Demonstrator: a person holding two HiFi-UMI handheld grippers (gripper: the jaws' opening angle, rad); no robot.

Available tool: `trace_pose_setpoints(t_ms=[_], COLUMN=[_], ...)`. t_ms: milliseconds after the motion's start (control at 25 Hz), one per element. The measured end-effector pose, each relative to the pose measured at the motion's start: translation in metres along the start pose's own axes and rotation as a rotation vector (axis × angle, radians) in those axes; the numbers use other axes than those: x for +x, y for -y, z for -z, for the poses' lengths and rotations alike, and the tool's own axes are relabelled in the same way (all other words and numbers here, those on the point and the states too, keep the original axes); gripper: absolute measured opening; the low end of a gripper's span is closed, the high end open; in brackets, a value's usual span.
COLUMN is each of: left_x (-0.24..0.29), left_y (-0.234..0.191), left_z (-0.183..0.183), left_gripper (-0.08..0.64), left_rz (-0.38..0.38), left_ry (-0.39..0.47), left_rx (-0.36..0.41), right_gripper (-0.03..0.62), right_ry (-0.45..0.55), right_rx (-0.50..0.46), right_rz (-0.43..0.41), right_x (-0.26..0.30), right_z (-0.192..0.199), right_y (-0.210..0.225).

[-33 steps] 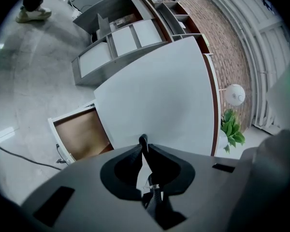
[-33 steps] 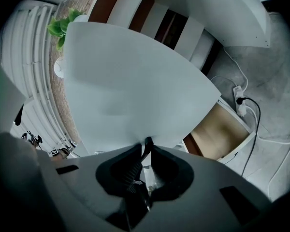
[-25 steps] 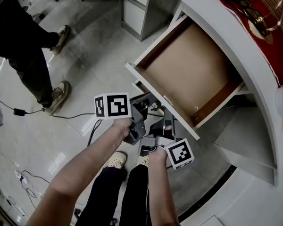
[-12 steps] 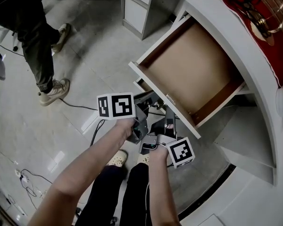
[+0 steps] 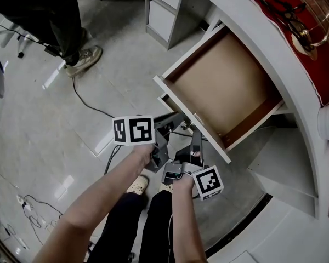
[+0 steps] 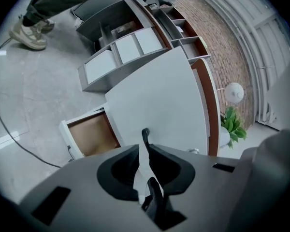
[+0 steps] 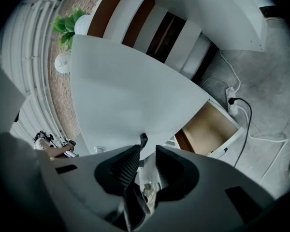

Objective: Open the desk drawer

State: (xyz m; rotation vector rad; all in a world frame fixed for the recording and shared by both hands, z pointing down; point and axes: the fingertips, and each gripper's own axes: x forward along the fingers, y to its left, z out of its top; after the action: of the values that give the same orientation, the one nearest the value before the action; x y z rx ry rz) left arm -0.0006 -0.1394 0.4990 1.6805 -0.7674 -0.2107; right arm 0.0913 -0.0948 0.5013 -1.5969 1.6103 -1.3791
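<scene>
The white desk drawer stands pulled out from under the curved desk, its brown bottom bare. It also shows at the lower left of the left gripper view as the drawer and at the right of the right gripper view as the drawer. My left gripper sits just under the drawer front, its jaws a narrow slit apart with nothing in them. Beside it, my right gripper points up at the front panel. Its jaws have just been opening and are empty.
A person stands on the tiled floor at the upper left, with a cable trailing nearby. A grey drawer cabinet stands behind the drawer. A red cloth with glasses lies on the desk. A power strip lies under the desk.
The bystander has walked from the left edge toward the top of the head view. Both grippers stay at the drawer front, and the drawer remains pulled out.
</scene>
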Motion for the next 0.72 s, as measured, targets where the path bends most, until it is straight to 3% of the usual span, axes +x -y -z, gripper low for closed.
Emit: trace_pose_setpoints(t_ms=[120, 280, 520, 720], left_x=[-0.013, -0.036, -0.065, -0.085], left_y=[-0.003, -0.002, 0.026, 0.068], left_z=[0.009, 0.020, 0.032, 0.032], left_gripper=[0.048, 0.048, 0.046, 0.031], left_rz=[-0.017, -0.035, -0.002, 0.014], left_ry=[-0.020, -0.045, -0.084, -0.087], left_rx=[0.008, 0.034, 0.127, 0.222], right_gripper=[0.092, 0.091, 0.086, 0.021], right_ry=[-0.019, -0.058, -0.135, -0.195], right_rx=[0.049, 0.045, -0.100, -0.209], right_rz=[0.024, 0.056, 0.028, -0.022], right_x=[-0.010, -0.025, -0.048, -0.059], right_z=[0.012, 0.027, 0.036, 0.032], right_y=[0.003, 0.002, -0.030, -0.078])
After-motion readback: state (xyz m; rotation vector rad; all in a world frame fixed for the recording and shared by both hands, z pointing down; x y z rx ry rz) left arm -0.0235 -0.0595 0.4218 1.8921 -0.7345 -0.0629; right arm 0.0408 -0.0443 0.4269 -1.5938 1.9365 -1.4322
